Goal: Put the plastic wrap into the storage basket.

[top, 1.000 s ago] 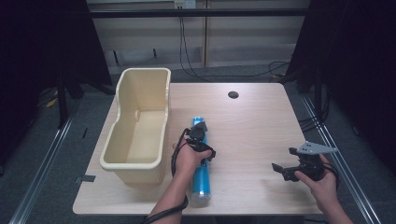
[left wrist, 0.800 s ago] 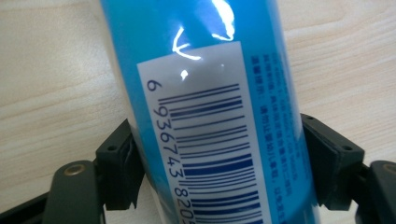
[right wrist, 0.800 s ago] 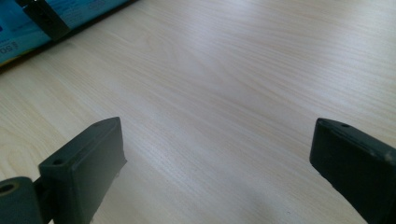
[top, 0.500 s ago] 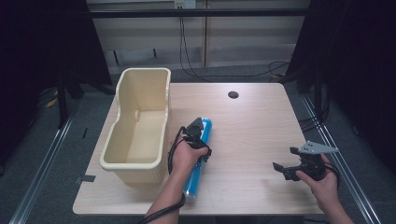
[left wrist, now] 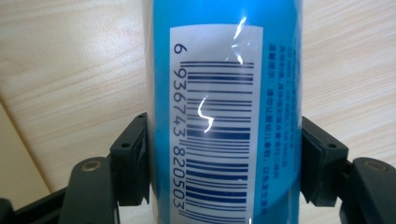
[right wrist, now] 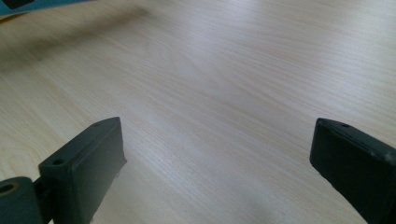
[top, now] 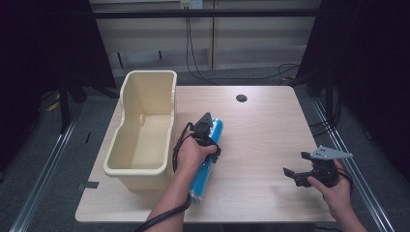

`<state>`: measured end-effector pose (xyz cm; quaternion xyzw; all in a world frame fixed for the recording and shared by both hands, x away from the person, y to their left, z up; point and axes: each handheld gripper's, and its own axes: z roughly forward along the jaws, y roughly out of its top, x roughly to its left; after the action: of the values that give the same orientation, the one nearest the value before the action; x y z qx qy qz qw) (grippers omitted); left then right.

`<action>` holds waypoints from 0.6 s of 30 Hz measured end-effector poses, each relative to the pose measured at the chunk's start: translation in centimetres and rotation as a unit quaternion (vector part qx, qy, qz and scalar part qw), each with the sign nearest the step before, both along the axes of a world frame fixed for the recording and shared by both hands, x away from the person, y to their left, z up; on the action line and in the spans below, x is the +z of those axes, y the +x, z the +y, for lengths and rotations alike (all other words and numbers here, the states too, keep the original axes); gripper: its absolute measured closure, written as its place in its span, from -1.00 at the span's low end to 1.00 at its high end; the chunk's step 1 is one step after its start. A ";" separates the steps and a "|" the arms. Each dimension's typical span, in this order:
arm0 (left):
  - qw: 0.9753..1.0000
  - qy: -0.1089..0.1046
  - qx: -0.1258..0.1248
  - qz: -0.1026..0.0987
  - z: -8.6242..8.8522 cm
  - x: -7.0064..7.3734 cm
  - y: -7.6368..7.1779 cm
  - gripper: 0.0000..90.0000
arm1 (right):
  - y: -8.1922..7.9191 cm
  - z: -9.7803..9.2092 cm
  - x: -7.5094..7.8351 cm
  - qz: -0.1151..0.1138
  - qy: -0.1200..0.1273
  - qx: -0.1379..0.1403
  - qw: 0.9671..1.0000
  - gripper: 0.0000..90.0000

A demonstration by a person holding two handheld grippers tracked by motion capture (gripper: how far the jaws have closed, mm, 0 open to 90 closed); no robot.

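Gripping item: left gripper (top: 205, 126) clenched on blue tube (top: 207, 159), a jaw against each side across its barcode label (left wrist: 215, 121).
Tube position: lengthwise on table (top: 261, 130), just beside cream bin (top: 145, 125).
Right gripper (top: 296, 175): jaws spread, nothing between, near table's right front.

I'm working in a lab: a bare table (top: 261, 130) inside black curtains (top: 43, 43), floor rails (top: 43, 179), loose cables (top: 203, 53).
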<state>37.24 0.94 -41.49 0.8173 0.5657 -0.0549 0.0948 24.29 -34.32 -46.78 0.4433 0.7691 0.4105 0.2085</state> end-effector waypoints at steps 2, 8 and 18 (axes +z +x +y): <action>1.000 -0.001 -0.008 -0.003 0.1 0.6 0.1 -0.29 | 0.0 0.0 0.0 -0.004 0.001 0.001 1.000 -0.93; 1.000 -0.006 -0.010 0.000 0.1 1.9 0.2 -0.28 | 0.0 -0.2 0.1 -0.005 0.004 -0.004 1.000 -0.93; 1.000 -0.022 -0.013 0.003 0.4 5.0 0.6 -0.28 | -0.1 -0.2 0.2 -0.005 0.008 -0.001 1.000 -0.94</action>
<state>37.88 1.34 -36.49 0.8219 0.5543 -0.0709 0.1102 24.24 -34.49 -46.57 0.4438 0.7644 0.4183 0.2093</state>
